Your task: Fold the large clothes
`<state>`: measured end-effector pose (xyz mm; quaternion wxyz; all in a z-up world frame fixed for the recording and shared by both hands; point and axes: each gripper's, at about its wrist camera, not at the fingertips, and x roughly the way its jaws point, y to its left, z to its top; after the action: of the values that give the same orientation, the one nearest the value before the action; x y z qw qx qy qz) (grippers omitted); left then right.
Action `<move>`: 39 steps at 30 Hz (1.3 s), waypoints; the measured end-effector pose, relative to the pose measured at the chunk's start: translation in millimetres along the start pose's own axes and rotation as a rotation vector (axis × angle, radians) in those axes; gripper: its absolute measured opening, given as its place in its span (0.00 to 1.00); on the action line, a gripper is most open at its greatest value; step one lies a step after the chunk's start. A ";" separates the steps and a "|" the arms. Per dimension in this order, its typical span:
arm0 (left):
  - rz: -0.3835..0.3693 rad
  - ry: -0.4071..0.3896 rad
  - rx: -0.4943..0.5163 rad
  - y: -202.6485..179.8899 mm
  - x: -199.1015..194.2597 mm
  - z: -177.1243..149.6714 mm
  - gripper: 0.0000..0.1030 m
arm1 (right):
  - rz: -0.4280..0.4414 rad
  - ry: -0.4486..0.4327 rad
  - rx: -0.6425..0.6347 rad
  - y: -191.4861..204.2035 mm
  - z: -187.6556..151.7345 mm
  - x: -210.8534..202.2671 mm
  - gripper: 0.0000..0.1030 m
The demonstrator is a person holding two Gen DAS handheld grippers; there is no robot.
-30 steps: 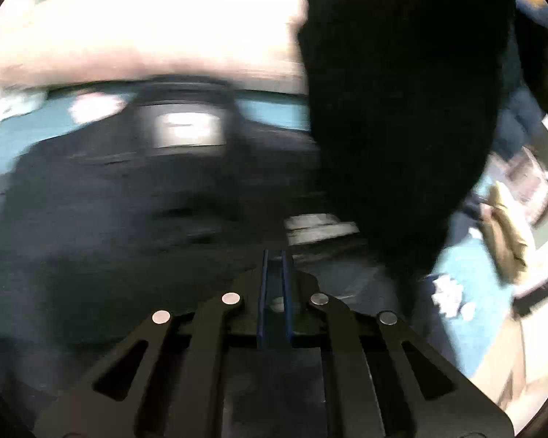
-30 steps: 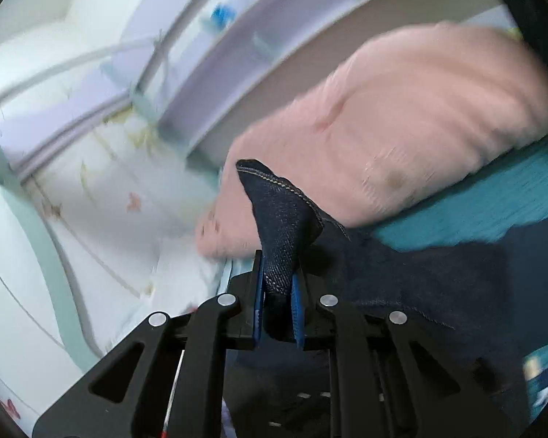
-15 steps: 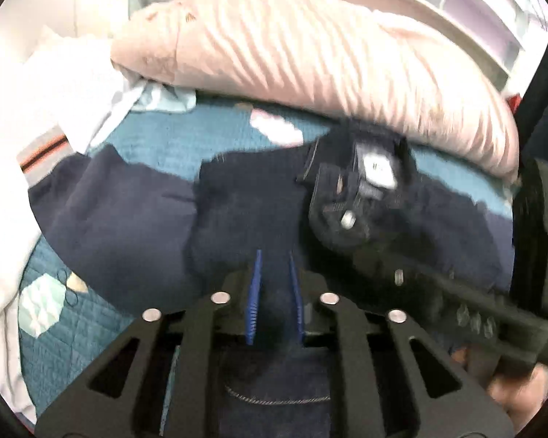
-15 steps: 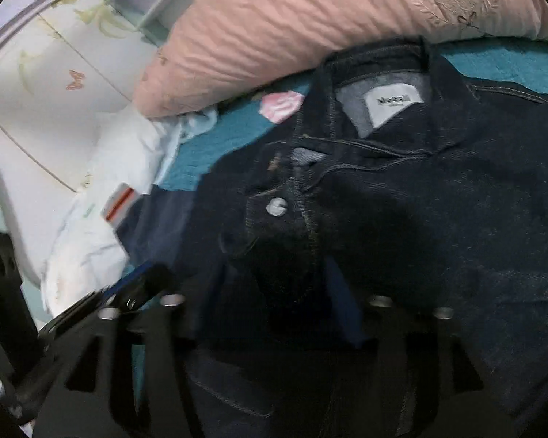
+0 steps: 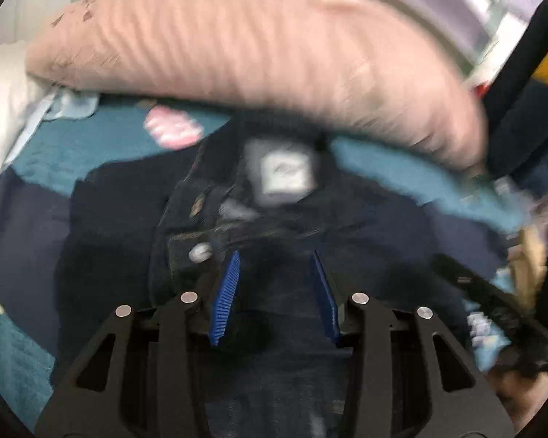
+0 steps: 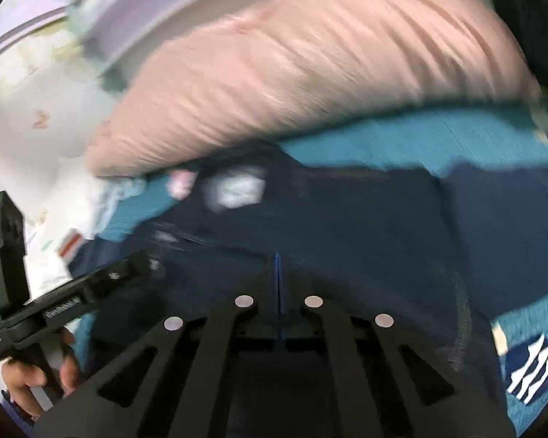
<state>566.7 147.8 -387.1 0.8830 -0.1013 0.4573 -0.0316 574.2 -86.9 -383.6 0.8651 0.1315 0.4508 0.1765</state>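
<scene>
A dark denim jacket (image 5: 365, 241) lies spread on a teal bedspread (image 5: 73, 146), collar and white neck label (image 5: 286, 173) toward the pink pillow. My left gripper (image 5: 276, 266) is open, its blue pads apart just above the jacket's front, near a metal button (image 5: 200, 253). In the right wrist view the jacket (image 6: 365, 219) fills the middle, with its label (image 6: 237, 189) at the left. My right gripper (image 6: 277, 273) has its jaws together over the denim; no cloth shows between them. The left gripper's body (image 6: 73, 295) and the hand holding it show at the lower left.
A large pink pillow (image 5: 255, 47) lies across the head of the bed, also in the right wrist view (image 6: 310, 73). White bedding (image 5: 3, 91) is bunched at the left. A headboard shelf (image 6: 146, 11) runs behind the pillow. The bedspread (image 6: 420, 138) shows beyond the jacket.
Both grippers have let go of the denim they held up a second ago. The jacket now lies flat. The left jaws have opened wide; the right jaws have closed empty.
</scene>
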 end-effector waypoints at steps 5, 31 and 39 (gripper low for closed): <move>0.011 0.046 -0.045 36.9 19.6 -27.6 0.38 | -0.035 0.066 0.034 -44.1 -41.5 14.0 0.00; 0.074 0.035 -0.041 118.9 -39.3 17.1 0.88 | -0.061 0.108 -0.088 -38.5 46.4 -24.1 0.67; 0.007 0.161 -0.235 173.2 -0.5 32.0 0.88 | -0.051 0.174 -0.064 -69.1 68.8 -14.8 0.68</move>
<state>586.2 322.0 -404.7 0.8257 -0.1997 0.5274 0.0175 636.1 -160.3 -360.9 0.8305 0.0765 0.5218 0.1793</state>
